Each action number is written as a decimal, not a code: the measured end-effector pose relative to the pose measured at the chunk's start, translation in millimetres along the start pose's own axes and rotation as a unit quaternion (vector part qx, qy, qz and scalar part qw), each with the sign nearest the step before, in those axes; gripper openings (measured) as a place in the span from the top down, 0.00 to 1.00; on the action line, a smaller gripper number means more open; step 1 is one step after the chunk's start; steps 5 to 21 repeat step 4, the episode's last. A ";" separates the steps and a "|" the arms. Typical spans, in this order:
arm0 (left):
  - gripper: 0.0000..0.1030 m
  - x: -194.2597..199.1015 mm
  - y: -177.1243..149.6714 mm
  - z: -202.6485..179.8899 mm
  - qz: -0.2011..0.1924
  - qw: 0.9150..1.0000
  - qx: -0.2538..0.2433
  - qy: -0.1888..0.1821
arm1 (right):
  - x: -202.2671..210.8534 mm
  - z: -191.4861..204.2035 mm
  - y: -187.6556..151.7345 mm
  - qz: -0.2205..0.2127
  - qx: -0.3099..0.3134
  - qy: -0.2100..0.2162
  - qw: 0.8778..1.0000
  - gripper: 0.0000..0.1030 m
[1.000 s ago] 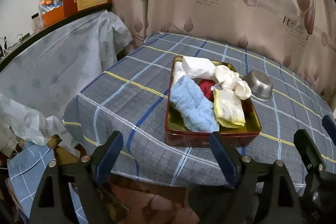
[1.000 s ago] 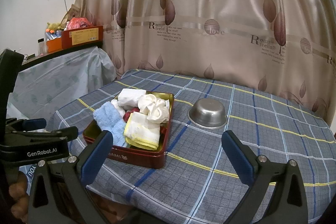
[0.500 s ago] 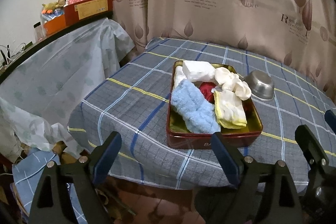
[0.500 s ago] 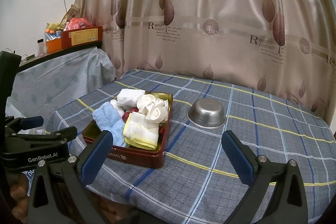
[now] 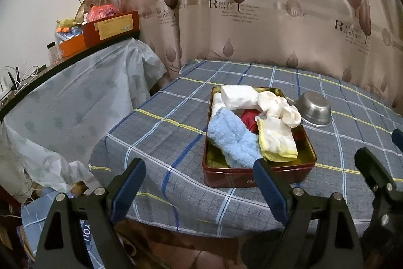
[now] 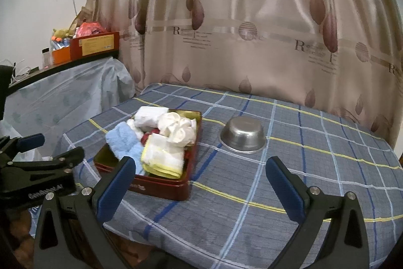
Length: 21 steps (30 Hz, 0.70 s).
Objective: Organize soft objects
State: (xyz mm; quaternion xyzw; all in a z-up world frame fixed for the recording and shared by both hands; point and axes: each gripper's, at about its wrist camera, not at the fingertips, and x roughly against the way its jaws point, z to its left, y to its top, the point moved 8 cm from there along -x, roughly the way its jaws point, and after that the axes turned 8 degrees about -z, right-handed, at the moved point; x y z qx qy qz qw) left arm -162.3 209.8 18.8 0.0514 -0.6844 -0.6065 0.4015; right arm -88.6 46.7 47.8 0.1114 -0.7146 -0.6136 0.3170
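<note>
Two grippers, left (image 5: 199,189) and right (image 6: 201,189), jaws spread, empty, off table's (image 6: 314,168) near edge | red tin (image 6: 163,189) near left edge: blue towel (image 5: 233,140), yellow-trimmed cloth (image 5: 277,143), white cloths (image 5: 279,109), red item (image 5: 249,119) | steel bowl (image 6: 243,138) upturned, beside tin

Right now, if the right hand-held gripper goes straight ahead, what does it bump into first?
Probably the upside-down steel bowl on the checked tablecloth. The open right hand-held gripper points roughly at it, though depth is hard to judge.
</note>
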 end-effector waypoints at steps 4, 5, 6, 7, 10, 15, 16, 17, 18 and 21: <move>0.13 -0.9 -2.1 -2.3 0.019 1.000 0.010 -0.021 | -1.9 -49.1 1.7 0.003 -0.007 -0.041 0.999 0.00; 0.13 -0.9 -2.1 -2.3 0.019 1.000 0.010 -0.021 | -1.9 -49.1 1.7 0.003 -0.007 -0.041 0.999 0.00; 0.13 -0.9 -2.1 -2.3 0.019 1.000 0.010 -0.021 | -1.9 -49.1 1.7 0.003 -0.007 -0.041 0.999 0.00; 0.13 -0.9 -2.1 -2.3 0.019 1.000 0.010 -0.021 | -1.9 -49.1 1.7 0.003 -0.007 -0.041 0.999 0.00; 0.13 -0.9 -2.1 -2.3 0.019 1.000 0.010 -0.021 | -1.9 -49.1 1.7 0.003 -0.007 -0.041 0.999 0.00; 0.13 -0.9 -2.1 -2.3 0.019 1.000 0.010 -0.021 | -1.9 -49.1 1.7 0.003 -0.007 -0.041 0.999 0.00; 0.13 -0.9 -2.1 -2.3 0.019 1.000 0.010 -0.021 | -1.9 -49.1 1.7 0.003 -0.007 -0.041 0.999 0.00; 0.13 -0.9 -2.1 -2.3 0.019 1.000 0.010 -0.021 | -1.9 -49.1 1.7 0.003 -0.007 -0.041 0.999 0.00; 0.13 -0.9 -2.1 -2.3 0.019 1.000 0.010 -0.021 | -1.9 -49.1 1.7 0.003 -0.007 -0.041 0.999 0.00; 0.13 -0.9 -2.1 -2.3 0.019 1.000 0.010 -0.021 | -1.9 -49.1 1.7 0.003 -0.007 -0.041 0.999 0.00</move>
